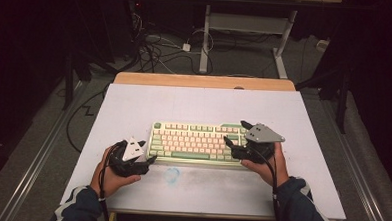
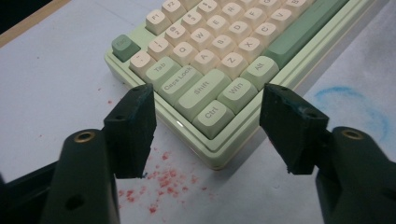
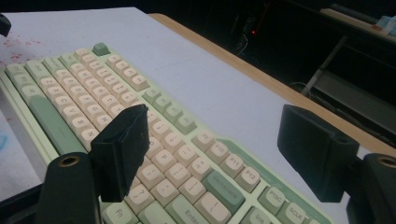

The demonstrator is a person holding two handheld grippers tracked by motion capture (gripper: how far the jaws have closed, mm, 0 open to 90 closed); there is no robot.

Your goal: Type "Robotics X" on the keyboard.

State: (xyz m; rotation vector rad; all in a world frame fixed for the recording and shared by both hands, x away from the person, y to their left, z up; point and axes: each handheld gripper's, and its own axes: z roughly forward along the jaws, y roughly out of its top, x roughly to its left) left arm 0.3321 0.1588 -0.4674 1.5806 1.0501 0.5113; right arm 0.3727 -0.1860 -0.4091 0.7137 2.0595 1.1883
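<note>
A pale green and cream keyboard (image 1: 197,140) lies across the middle of the white board (image 1: 284,114). My left gripper (image 1: 148,152) sits at its near left corner. In the left gripper view the Ctrl corner of the keyboard (image 2: 205,60) lies between the jaws of the left gripper (image 2: 208,93), which stand apart and do not touch it. My right gripper (image 1: 235,132) hovers over the keyboard's right end. In the right gripper view the right gripper (image 3: 215,114) is open above the right-hand keys of the keyboard (image 3: 93,102), with nothing held.
A faint blue ring smudge (image 1: 172,174) marks the board in front of the keyboard, and red specks (image 2: 163,179) lie near its left corner. A wooden table edge (image 1: 205,81) borders the far side. Beyond it stand a desk frame (image 1: 205,41) and floor cables.
</note>
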